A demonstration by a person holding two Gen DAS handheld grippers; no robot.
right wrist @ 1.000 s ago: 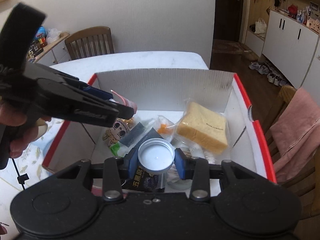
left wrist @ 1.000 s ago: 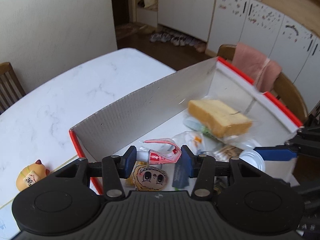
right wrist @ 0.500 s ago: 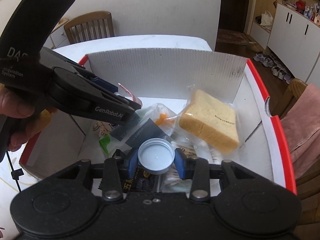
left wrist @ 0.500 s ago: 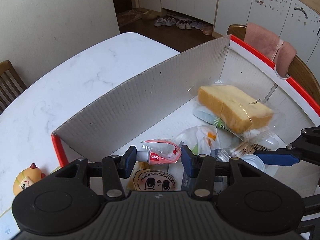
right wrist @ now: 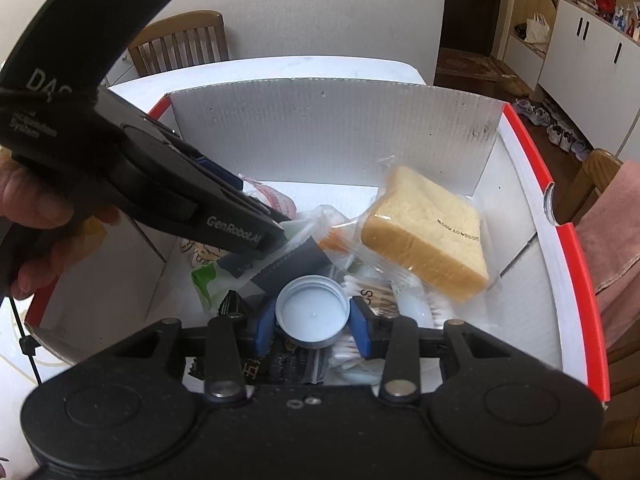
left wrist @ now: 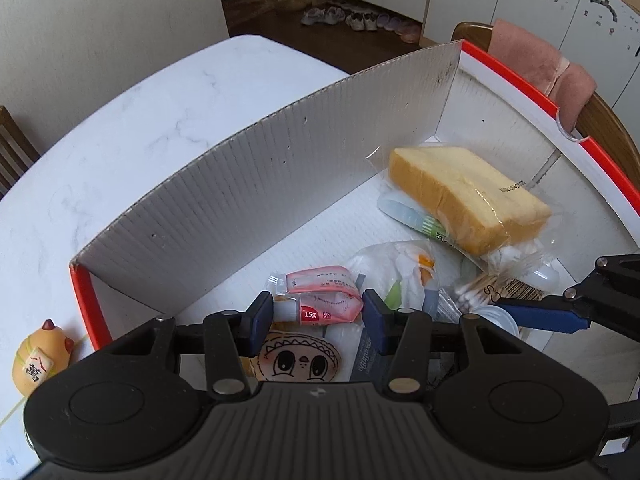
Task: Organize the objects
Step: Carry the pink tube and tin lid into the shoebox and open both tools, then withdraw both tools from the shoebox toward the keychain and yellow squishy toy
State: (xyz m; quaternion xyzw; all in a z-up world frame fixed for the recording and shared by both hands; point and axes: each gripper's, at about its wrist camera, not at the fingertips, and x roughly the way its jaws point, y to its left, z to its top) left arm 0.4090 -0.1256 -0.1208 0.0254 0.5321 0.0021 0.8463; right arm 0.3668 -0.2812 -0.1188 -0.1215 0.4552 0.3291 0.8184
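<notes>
A white cardboard box with red rim (left wrist: 248, 184) (right wrist: 332, 128) stands on the table and holds several items. My left gripper (left wrist: 318, 314) is shut on a small pink tube (left wrist: 324, 300) marked 15g, held low inside the box over a cartoon-face item (left wrist: 298, 362). My right gripper (right wrist: 312, 320) is shut on a round white lid (right wrist: 313, 312), held over the box's near side above cotton swabs (right wrist: 372, 292) and dark packets. A wrapped bread slice (left wrist: 468, 196) (right wrist: 424, 232) lies at the box's far right. The left gripper's body shows in the right wrist view (right wrist: 160, 188).
An orange cat figurine (left wrist: 38, 356) sits on the white marble table (left wrist: 132, 108) left of the box. Wooden chairs stand beyond the table (right wrist: 180, 40); one at the right carries a pink cloth (left wrist: 536, 64). Cabinets and shoes are in the background.
Both grippers have moved forward and down into the box, each still holding its item. The box contents have not moved.
</notes>
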